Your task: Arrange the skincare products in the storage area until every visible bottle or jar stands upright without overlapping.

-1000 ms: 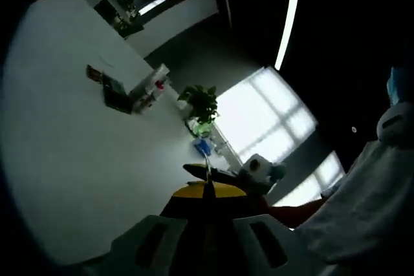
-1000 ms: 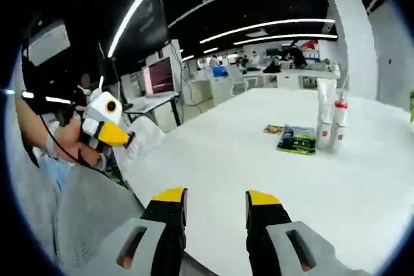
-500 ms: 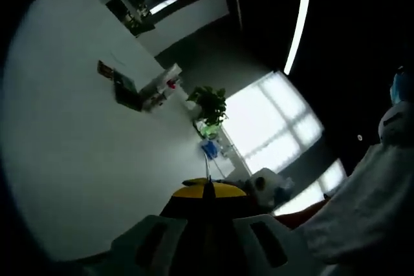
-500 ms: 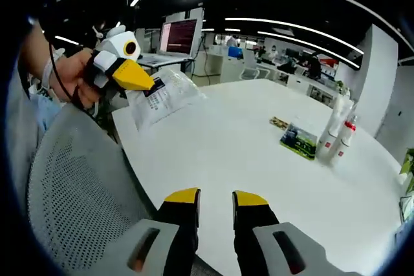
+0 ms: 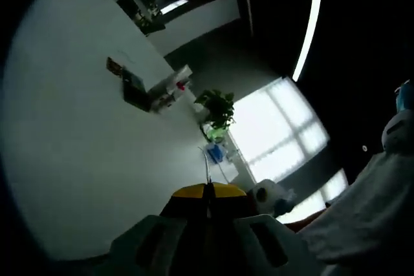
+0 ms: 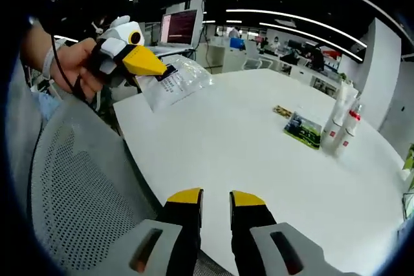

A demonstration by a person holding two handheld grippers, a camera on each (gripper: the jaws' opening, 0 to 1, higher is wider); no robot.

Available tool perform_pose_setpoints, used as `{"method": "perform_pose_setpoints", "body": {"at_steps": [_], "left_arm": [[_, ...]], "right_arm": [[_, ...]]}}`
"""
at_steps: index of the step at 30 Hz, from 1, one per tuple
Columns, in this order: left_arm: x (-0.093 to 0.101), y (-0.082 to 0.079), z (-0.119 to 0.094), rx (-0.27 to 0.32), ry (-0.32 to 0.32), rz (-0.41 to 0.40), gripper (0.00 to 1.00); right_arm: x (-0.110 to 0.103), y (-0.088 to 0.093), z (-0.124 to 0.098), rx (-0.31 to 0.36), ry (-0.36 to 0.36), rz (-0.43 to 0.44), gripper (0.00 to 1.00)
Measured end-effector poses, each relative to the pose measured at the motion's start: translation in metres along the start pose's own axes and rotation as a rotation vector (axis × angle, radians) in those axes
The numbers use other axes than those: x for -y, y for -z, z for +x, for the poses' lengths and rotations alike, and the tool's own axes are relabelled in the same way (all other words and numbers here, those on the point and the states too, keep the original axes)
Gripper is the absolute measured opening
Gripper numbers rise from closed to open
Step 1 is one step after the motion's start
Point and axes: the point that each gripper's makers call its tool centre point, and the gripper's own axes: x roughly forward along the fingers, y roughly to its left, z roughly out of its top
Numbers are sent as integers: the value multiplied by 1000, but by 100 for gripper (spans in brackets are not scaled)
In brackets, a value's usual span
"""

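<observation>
In the left gripper view, the left hand-held gripper (image 5: pixel 207 193) is pinching shut on a clear bag's thin edge; bottles (image 5: pixel 169 88) are standing far across the bench (image 5: pixel 71 147). In the right gripper view, the right hand-held gripper (image 6: pixel 213 197) is hovering slightly parted, empty, while the clear bag (image 6: pixel 176 79) is dangling at the near corner. It is best lowered flat, well apart from those bottles (image 6: pixel 341 127).

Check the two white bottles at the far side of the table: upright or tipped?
Upright. In the right gripper view both white bottles stand with caps up on the white table, beside the green packet.
</observation>
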Motion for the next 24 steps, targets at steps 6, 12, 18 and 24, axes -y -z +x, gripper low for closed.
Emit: {"method": "perform_pose_setpoints", "body": {"at_steps": [6, 12, 18, 24], "left_arm": [[-1, -32, 18, 13, 9, 16, 0], [4, -70, 37, 20, 39, 64, 0], [-5, -104, 50, 40, 35, 76, 0], [-13, -128, 70, 28, 20, 88, 0]], "right_arm": [[1, -2, -1, 9, 8, -1, 11], [4, -1, -1, 12, 18, 6, 11], [5, -2, -1, 10, 25, 6, 11], [5, 1, 0, -1, 22, 7, 10]]}}
